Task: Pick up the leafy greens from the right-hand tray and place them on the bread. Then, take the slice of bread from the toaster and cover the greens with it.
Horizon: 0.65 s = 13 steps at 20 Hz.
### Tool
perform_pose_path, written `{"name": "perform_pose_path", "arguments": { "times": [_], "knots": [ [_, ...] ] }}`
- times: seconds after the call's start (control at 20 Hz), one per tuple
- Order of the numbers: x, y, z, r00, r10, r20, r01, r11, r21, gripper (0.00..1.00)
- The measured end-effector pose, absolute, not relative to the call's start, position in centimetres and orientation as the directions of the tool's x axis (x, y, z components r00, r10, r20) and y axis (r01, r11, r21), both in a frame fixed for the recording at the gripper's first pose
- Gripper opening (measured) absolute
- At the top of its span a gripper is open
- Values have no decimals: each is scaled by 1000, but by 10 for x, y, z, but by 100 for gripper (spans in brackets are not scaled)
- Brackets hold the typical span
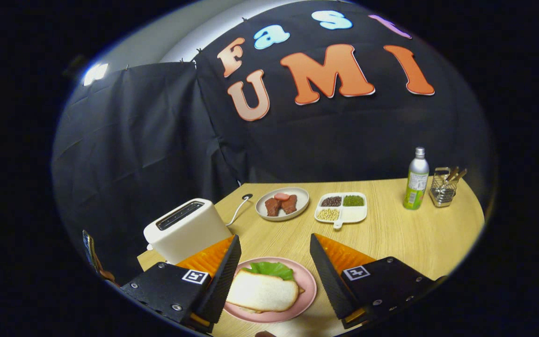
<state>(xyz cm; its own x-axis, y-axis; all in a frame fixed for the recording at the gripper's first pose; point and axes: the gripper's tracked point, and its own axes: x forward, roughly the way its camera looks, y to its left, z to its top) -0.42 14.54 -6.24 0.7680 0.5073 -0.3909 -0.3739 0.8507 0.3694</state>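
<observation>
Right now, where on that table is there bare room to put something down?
Bare wood lies between the bottle and the open claw. It is crowded around the pink plate, toaster, meat plate and bean tray.

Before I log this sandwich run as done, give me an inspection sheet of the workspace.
Surface: wooden table, bare between dishes.
Job's things: top bread slice covers leafy greens on pink plate; white toaster slot looks empty.
Clutter: meat plate, divided bean tray, green bottle, metal utensil holder.
Grippers: gripper open, fingers either side of the plate, holding nothing.
Cables: white toaster cord runs to a table port.
Surroundings: black cloth wall.
</observation>
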Motion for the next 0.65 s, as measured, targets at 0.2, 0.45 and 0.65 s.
{"name": "perform_pose_path", "arguments": {
  "times": [0.2,0.45,0.65],
  "knots": [
    [8,128,-34,852,425,-305,-343,894,287,93],
    [9,119,-2,905,382,-189,-350,918,185,99],
    [9,113,13,933,335,-134,-322,940,109,98]
  ]
}}
